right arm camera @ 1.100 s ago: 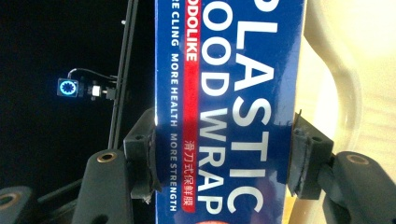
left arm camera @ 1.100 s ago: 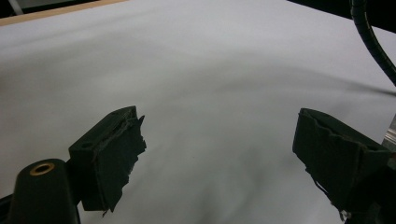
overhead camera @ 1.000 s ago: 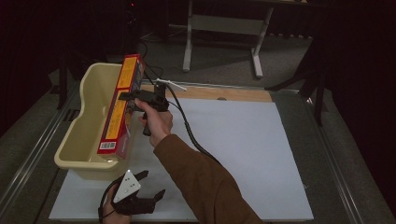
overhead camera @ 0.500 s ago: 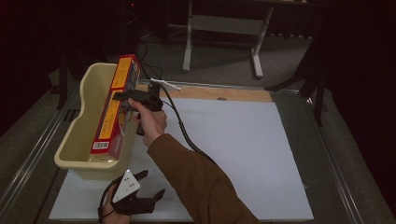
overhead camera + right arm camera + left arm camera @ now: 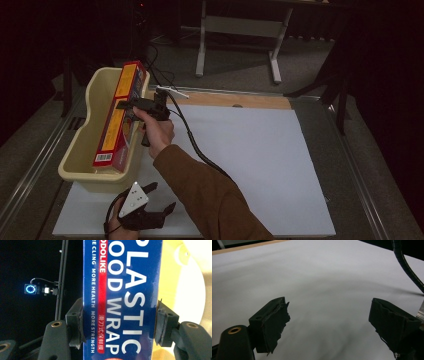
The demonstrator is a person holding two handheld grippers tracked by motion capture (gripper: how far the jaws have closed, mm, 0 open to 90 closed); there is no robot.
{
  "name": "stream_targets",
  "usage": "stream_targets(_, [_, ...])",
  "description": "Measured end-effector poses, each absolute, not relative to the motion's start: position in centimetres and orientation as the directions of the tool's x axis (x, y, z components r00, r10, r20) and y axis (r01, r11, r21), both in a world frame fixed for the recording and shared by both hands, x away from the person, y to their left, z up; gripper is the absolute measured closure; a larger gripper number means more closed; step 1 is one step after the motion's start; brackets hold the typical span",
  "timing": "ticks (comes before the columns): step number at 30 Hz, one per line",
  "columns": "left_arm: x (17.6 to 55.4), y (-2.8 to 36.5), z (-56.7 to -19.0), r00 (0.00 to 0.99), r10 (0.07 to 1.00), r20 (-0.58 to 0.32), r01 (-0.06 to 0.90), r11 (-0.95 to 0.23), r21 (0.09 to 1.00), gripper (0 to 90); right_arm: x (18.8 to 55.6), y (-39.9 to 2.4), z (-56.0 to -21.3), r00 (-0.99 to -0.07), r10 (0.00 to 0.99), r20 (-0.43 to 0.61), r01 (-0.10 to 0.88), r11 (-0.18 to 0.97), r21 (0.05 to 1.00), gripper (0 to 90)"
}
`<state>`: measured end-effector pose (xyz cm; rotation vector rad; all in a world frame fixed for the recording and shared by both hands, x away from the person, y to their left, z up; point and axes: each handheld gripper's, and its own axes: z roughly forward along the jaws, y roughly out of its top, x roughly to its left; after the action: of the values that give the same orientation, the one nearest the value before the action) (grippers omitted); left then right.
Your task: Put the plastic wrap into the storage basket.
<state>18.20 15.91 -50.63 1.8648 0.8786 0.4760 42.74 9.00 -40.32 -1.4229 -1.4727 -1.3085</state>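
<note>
The right gripper (image 5: pixel 131 106) pinches a long plastic wrap box (image 5: pixel 120 116) between its jaws, holding it lengthwise inside the cream plastic tub (image 5: pixel 86 150) at the table's left edge. The left gripper (image 5: pixel 152 199) rests low on the white sheet (image 5: pixel 260 150) near the tub, its jaws spread wide around nothing.

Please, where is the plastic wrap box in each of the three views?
High view: the plastic wrap box lies lengthwise over the cream tub, at the left, clamped by the right gripper.
Left gripper view: white table sheet between open jaws.
Right gripper view: the box's blue face fills the centre, between the jaws.
Shared landmark: the cream tub.
</note>
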Motion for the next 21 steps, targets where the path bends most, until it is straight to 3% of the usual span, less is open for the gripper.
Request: stream_targets(21, [18.26,16.01,-50.58,0.659,0.75,-0.056,0.363,-0.252,0.897,15.4,43.09,9.45,-41.21,-0.17,0.365,0.915,0.973,-0.087,0.216,31.5])
